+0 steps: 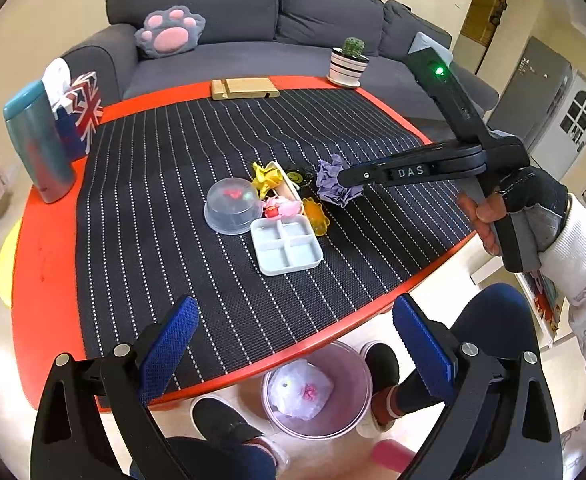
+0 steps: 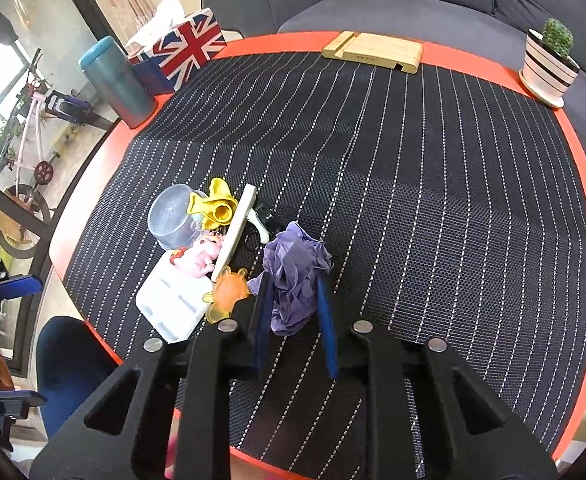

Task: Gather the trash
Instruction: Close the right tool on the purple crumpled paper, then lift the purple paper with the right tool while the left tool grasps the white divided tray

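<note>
A crumpled purple paper ball (image 2: 297,268) lies on the black striped mat, at the right of a small heap of toys. My right gripper (image 2: 295,300) has its blue fingers on both sides of the ball, closed against it; the left wrist view shows the ball (image 1: 333,182) at the tip of that gripper (image 1: 349,184). My left gripper (image 1: 293,344) is open and empty over the table's near edge. A pink trash bin (image 1: 349,368) with a white bag stands on the floor below it.
The heap holds a clear lidded tub (image 1: 233,208), a white divided tray (image 1: 287,248), an orange jelly toy (image 2: 229,292), a pink toy (image 2: 201,258) and a yellow toy (image 2: 215,204). A teal tumbler (image 1: 37,144), flag tissue box (image 2: 181,50), wooden stand (image 2: 373,54) and cactus pot (image 2: 549,68) line the far edge.
</note>
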A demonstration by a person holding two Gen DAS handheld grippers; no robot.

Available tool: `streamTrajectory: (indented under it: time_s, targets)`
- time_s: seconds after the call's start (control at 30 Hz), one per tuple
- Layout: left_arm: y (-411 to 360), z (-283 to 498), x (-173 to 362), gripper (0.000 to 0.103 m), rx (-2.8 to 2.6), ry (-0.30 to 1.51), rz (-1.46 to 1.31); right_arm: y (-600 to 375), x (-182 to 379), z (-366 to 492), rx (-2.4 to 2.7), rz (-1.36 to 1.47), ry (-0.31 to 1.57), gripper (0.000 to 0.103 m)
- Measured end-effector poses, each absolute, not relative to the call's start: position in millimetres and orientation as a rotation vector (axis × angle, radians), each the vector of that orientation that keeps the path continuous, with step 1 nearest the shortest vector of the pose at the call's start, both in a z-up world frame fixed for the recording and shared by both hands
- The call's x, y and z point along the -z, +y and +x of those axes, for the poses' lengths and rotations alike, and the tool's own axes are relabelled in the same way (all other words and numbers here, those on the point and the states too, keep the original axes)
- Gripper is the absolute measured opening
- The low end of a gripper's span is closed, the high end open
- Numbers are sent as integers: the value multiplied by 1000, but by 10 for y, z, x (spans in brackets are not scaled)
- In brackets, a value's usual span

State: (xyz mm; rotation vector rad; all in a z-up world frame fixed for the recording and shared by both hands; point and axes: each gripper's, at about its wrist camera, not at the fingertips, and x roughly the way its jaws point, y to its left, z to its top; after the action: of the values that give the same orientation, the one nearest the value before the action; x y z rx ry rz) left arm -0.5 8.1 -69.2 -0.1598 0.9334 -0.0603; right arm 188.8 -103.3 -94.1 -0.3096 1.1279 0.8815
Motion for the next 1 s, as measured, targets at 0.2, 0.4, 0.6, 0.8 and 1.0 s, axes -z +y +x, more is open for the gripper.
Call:
streamTrajectory:
  time_s: [0.2,0.4,0.6,0.8,1.0]
  targets:
    - [39,127,721,94,62,949,-156,-1104,807,1859,-887,-290,1098,21]
    - [8,290,778,94,53,976,-158,-1181,704,1847,-887,-273,1076,21]
    - [26,524,925,94,18,1027,-165,-1281,664,1832,-884,-258,1068,21]
    - [21,759,1145,94,-26,1091,-169,-1379,578,1830,-880,-256,1050,21]
    - [6,890,1284,92,-63,1120,-175,-1470,550,1821,-877,-249,1044,21]
